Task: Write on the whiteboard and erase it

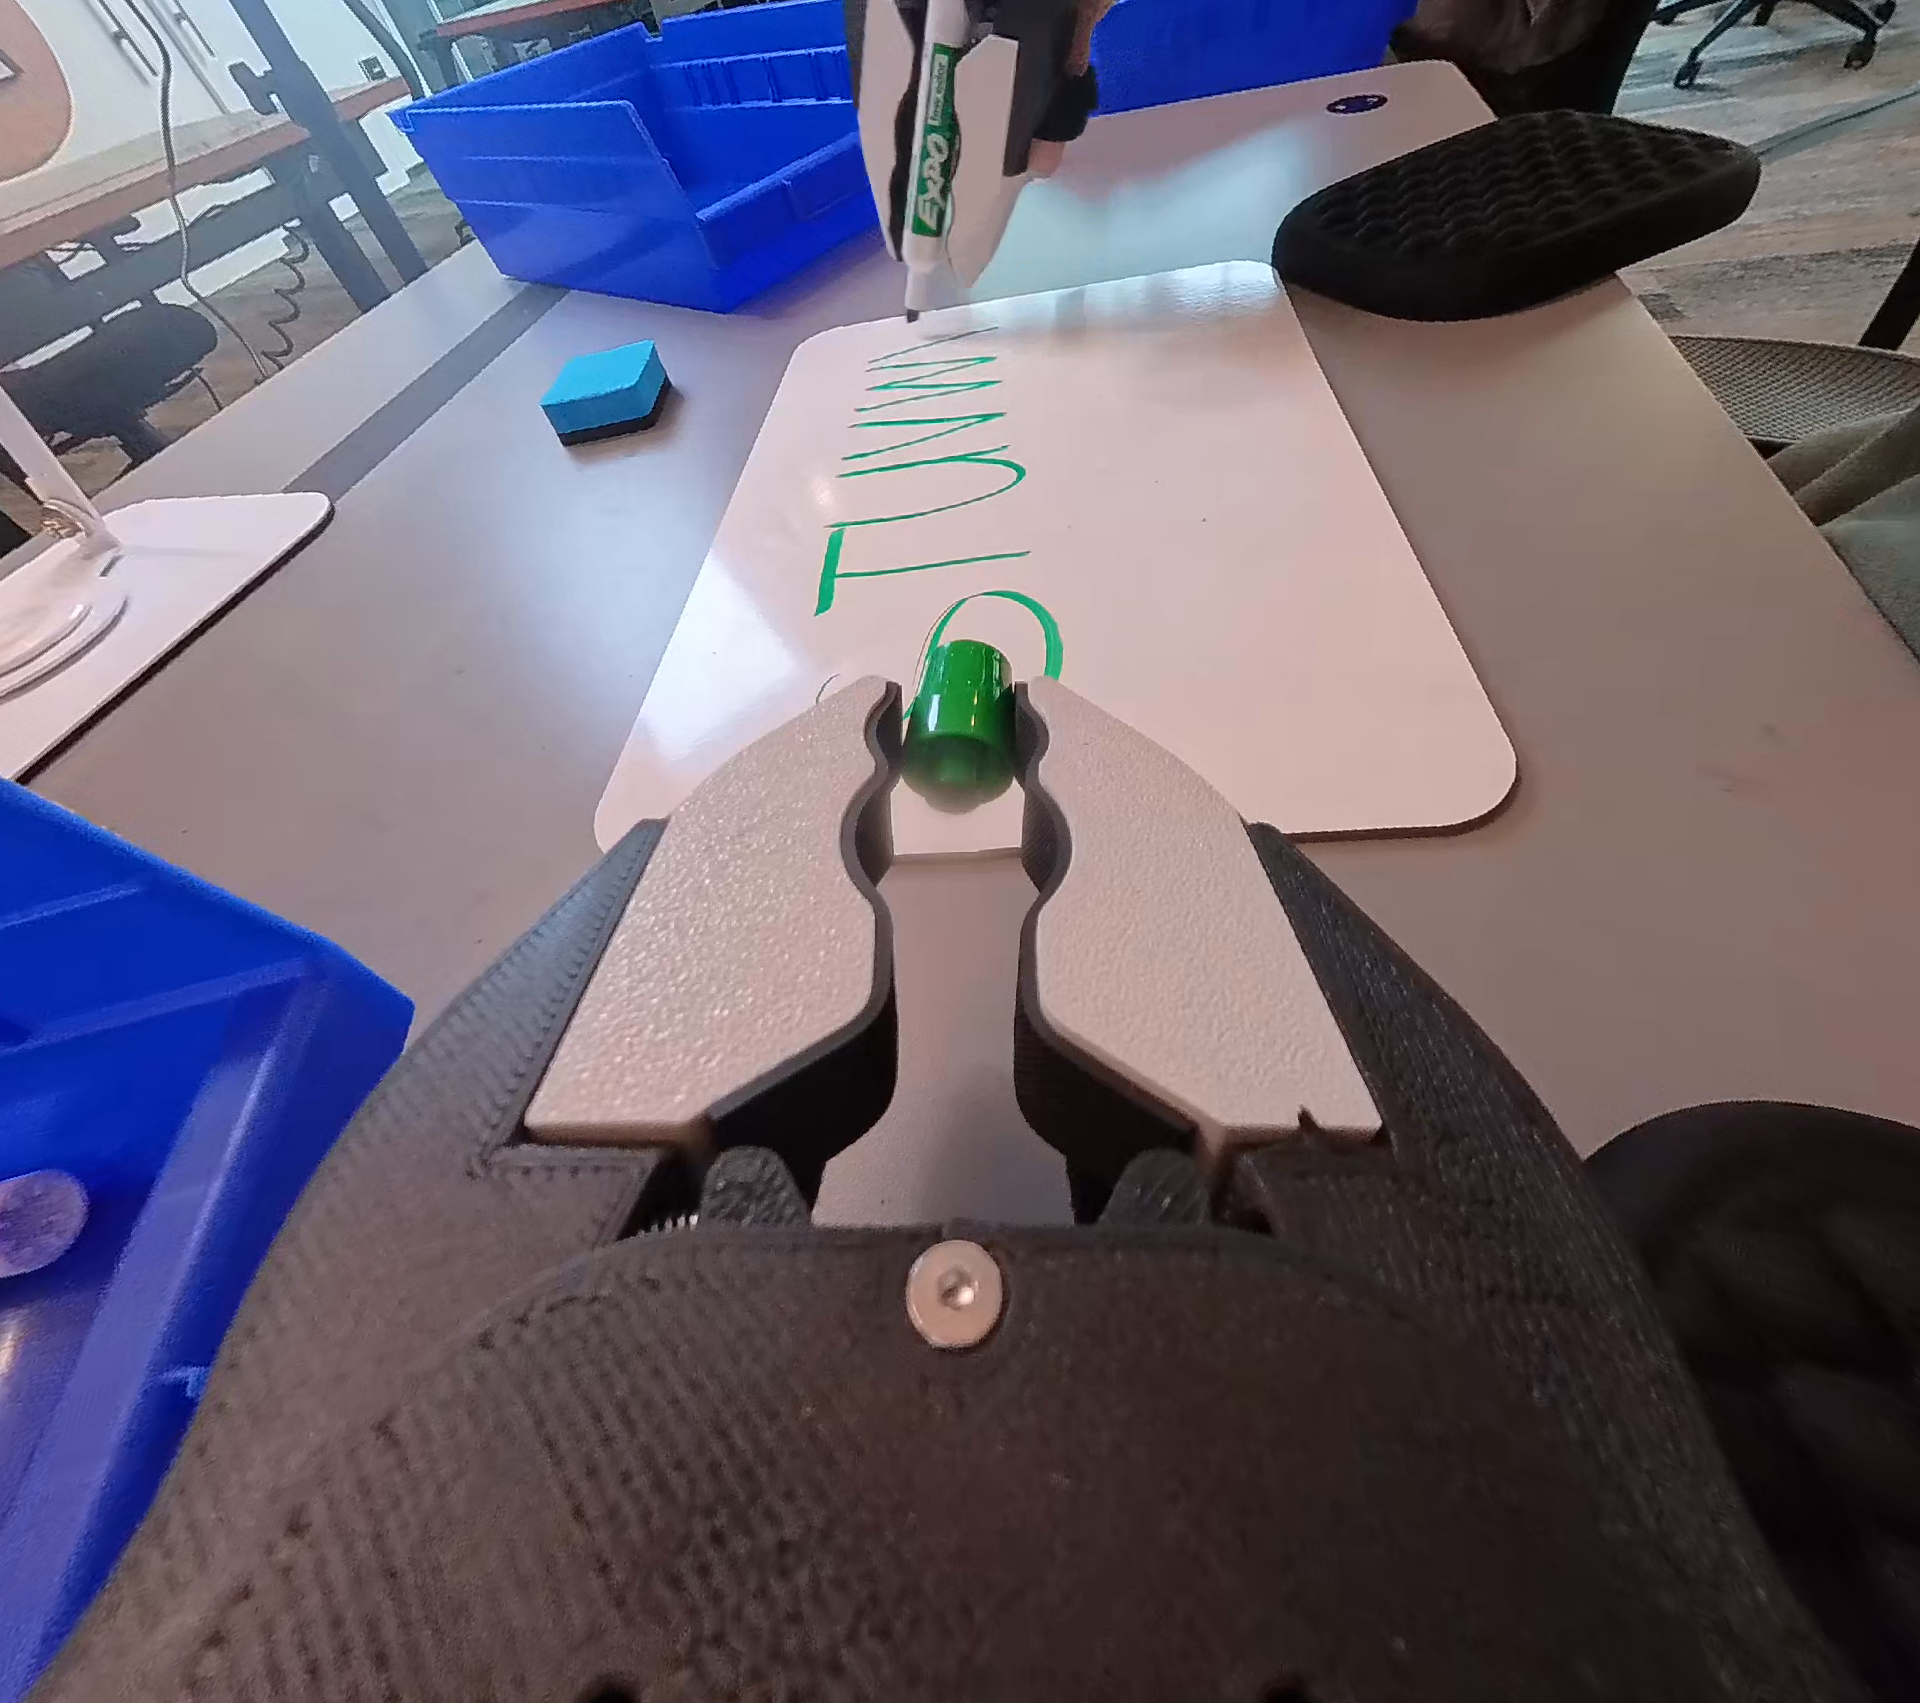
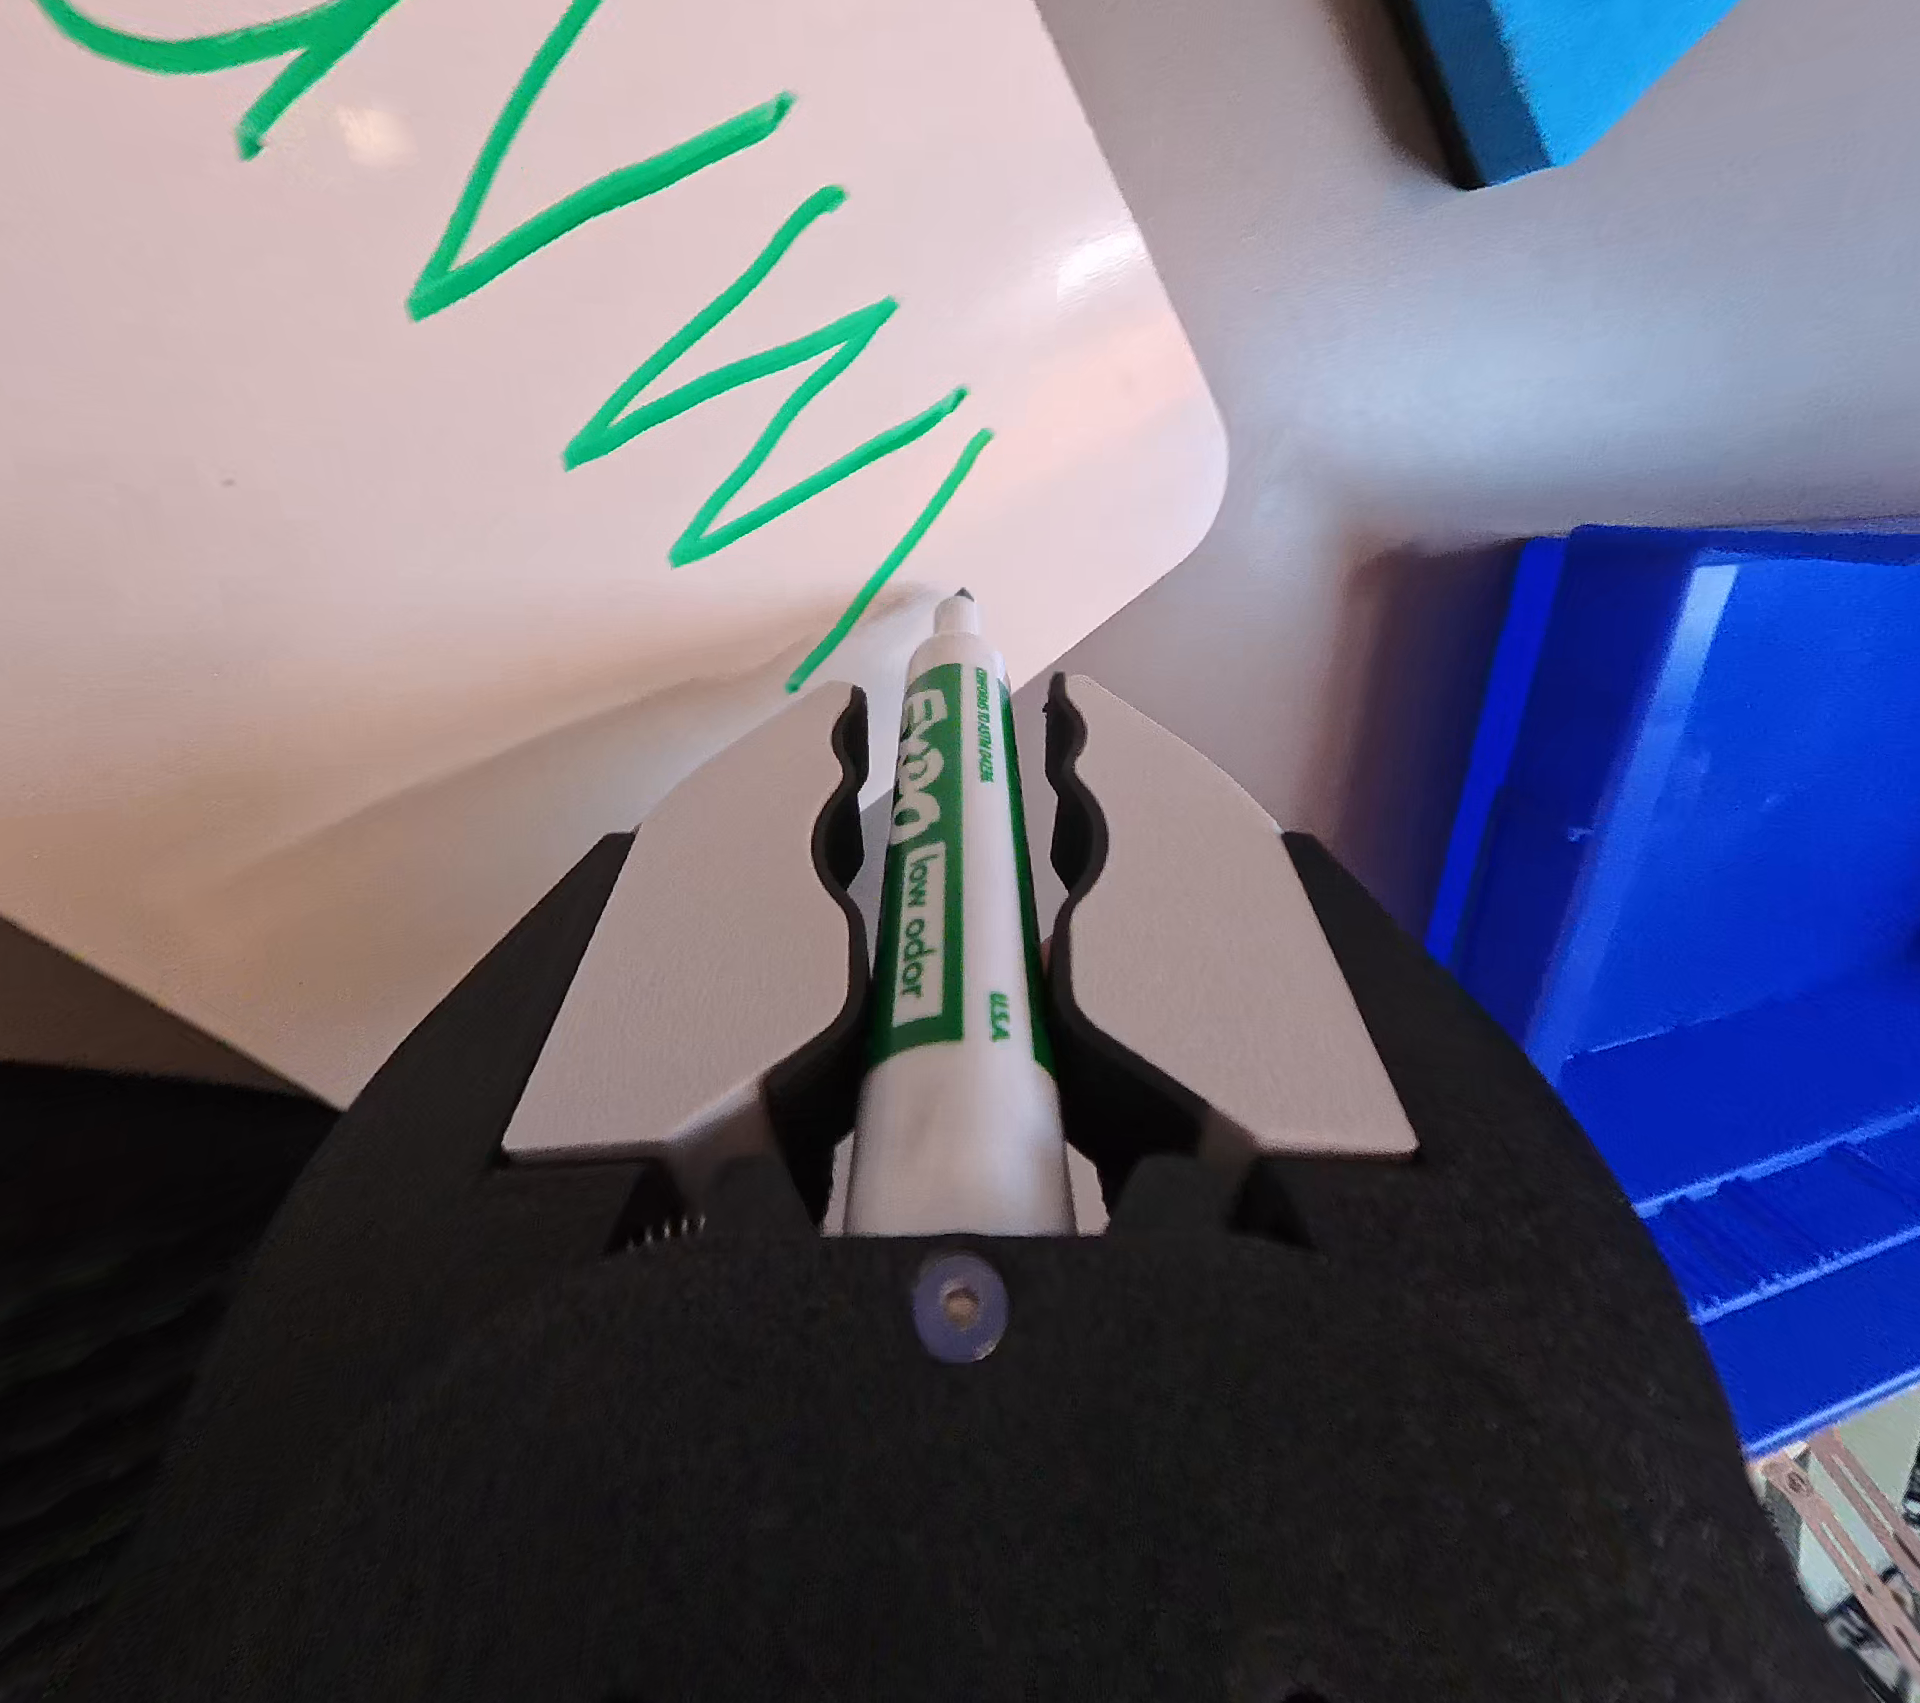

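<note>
The glossy white rounded whiteboard (image 1: 1195, 573), bearing green strokes, lies flat on the grey table (image 1: 416, 718); the right gripper (image 2: 956, 697) grips a green-labelled white marker (image 2: 951, 874) tip-down at its far corner, while the left gripper (image 1: 956, 697) pinches the green cap (image 1: 958, 718).

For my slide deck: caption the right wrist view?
Right claw holds a green marker at the whiteboard edge.

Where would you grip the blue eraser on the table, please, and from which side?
Take the eraser from above, a finger on each long side wall. It lies flat on the table, blue top up over a black base, apart from the whiteboard.
</note>
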Action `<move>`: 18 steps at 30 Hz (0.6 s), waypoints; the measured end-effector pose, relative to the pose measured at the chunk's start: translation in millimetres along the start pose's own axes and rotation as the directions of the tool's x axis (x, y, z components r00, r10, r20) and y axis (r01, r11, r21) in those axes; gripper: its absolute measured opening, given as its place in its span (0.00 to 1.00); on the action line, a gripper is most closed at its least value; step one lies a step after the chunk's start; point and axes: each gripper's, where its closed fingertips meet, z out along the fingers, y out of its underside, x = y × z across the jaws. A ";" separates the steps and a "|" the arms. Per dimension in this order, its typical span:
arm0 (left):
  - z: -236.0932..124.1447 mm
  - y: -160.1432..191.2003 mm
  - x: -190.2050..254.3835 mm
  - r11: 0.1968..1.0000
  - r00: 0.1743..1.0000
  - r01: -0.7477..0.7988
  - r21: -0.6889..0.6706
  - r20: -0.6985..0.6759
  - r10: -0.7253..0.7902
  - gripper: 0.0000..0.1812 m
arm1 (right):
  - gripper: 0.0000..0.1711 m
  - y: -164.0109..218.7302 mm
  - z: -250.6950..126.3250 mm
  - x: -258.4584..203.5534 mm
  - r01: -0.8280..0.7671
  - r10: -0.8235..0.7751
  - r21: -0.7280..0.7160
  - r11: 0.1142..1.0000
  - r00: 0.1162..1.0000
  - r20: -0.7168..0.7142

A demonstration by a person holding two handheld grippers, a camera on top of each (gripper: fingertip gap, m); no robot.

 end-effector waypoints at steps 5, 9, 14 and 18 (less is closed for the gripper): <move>-0.4 -0.3 -0.6 1.000 1.000 0.005 0.002 0.000 -0.005 0.11 | 0.20 -2.4 9.8 10.4 -0.008 0.008 -0.016 1.000 1.000 0.006; -0.7 -0.2 -1.3 1.000 1.000 0.009 0.003 0.001 -0.009 0.11 | 0.20 -3.8 10.4 7.4 -0.004 0.005 -0.020 1.000 1.000 0.021; -0.5 0.0 -0.7 1.000 1.000 0.003 0.000 0.001 -0.003 0.11 | 0.20 -4.7 7.8 -2.8 0.005 -0.004 -0.018 1.000 0.999 0.041; -0.4 0.2 -0.3 1.000 1.000 -0.001 -0.002 0.001 0.001 0.11 | 0.20 -6.5 5.0 -14.4 0.014 -0.013 -0.011 1.000 0.998 0.063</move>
